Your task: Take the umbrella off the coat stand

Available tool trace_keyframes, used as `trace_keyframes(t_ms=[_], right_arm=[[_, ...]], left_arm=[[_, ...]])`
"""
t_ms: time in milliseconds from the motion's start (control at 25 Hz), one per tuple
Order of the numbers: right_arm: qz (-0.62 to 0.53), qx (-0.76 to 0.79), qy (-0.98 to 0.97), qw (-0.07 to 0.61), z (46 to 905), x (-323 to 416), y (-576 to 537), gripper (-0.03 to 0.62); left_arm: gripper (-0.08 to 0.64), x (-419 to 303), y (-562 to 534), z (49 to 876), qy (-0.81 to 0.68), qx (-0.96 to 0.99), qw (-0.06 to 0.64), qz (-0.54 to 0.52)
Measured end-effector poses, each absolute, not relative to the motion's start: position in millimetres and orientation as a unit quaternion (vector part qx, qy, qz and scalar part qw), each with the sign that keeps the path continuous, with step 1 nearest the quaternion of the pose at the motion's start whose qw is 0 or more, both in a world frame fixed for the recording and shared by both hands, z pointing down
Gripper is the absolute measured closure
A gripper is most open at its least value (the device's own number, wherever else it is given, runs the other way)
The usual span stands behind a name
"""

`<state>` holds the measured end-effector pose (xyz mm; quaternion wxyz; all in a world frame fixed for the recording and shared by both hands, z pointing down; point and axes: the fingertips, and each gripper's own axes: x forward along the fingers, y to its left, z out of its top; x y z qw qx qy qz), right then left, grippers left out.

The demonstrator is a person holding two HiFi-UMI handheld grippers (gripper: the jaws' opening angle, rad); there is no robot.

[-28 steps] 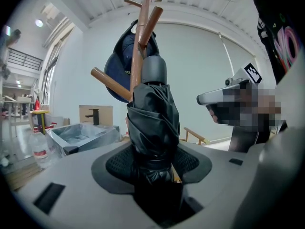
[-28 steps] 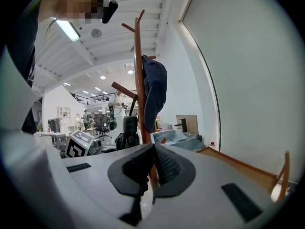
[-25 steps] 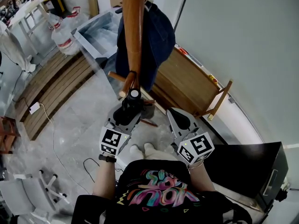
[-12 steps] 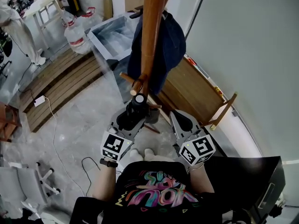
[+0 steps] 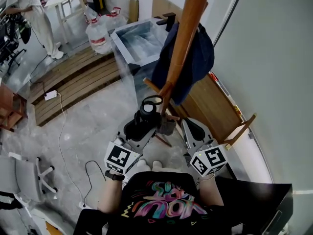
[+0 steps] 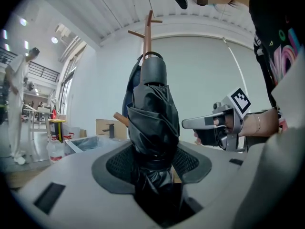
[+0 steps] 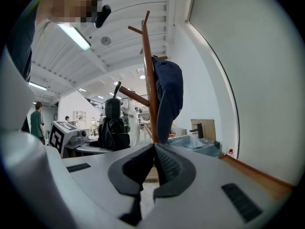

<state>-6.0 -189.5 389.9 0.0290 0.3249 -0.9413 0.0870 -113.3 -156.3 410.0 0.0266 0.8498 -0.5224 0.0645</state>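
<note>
While the right gripper (image 7: 153,151) is closed, the left gripper (image 6: 152,162) clamps the umbrella (image 6: 153,116) upright.

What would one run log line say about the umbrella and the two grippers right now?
left gripper: shut on umbrella | umbrella: folded, beside coat stand | right gripper: shut, empty | jacket: hanging on coat stand

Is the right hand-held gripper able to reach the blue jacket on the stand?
Probably yes. The blue jacket hangs ahead of the right hand-held gripper, a little above it, with nothing between them. Its jaws are shut, so they must open first.
</note>
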Motion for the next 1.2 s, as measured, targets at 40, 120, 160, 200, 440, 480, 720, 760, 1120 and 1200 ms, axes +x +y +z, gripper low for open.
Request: trace_keyframes(t_ms=[40, 120, 160, 200, 440, 480, 720, 760, 1120, 1200], right_arm=[[0.086, 0.317, -0.944, 0.029, 389, -10, -190, 0.575], [0.084, 0.299, -0.950, 0.029, 387, -19, -191, 0.575], [0.083, 0.291, -0.953, 0.028, 387, -23, -191, 0.575], [0.082, 0.285, -0.955, 0.027, 387, -26, -190, 0.575], [0.079, 0.252, -0.964, 0.021, 381, -53, -182, 0.575], [0.079, 0.245, -0.966, 0.021, 381, -58, -181, 0.575], [0.075, 0.216, -0.973, 0.021, 381, -75, -175, 0.575], [0.075, 0.212, -0.974, 0.022, 381, -78, -174, 0.575], [0.068, 0.189, -0.979, 0.030, 382, -95, -167, 0.575], [0.069, 0.190, -0.979, 0.030, 383, -95, -168, 0.575]], left_arm=[[0.318, -117, -154, 406, -0.529, 0.846, 0.024, 0.063], [0.318, -123, -150, 401, -0.544, 0.836, 0.020, 0.061], [0.318, -126, -147, 399, -0.551, 0.832, 0.019, 0.060], [0.317, -128, -144, 397, -0.557, 0.828, 0.018, 0.058], [0.318, -158, -125, 388, -0.596, 0.801, 0.020, 0.050], [0.318, -163, -121, 387, -0.605, 0.794, 0.021, 0.048], [0.318, -188, -100, 388, -0.644, 0.763, 0.027, 0.046], [0.317, -192, -96, 388, -0.650, 0.758, 0.028, 0.046], [0.318, -217, -71, 396, -0.689, 0.724, 0.041, 0.021], [0.318, -219, -68, 400, -0.689, 0.723, 0.046, 0.036]])
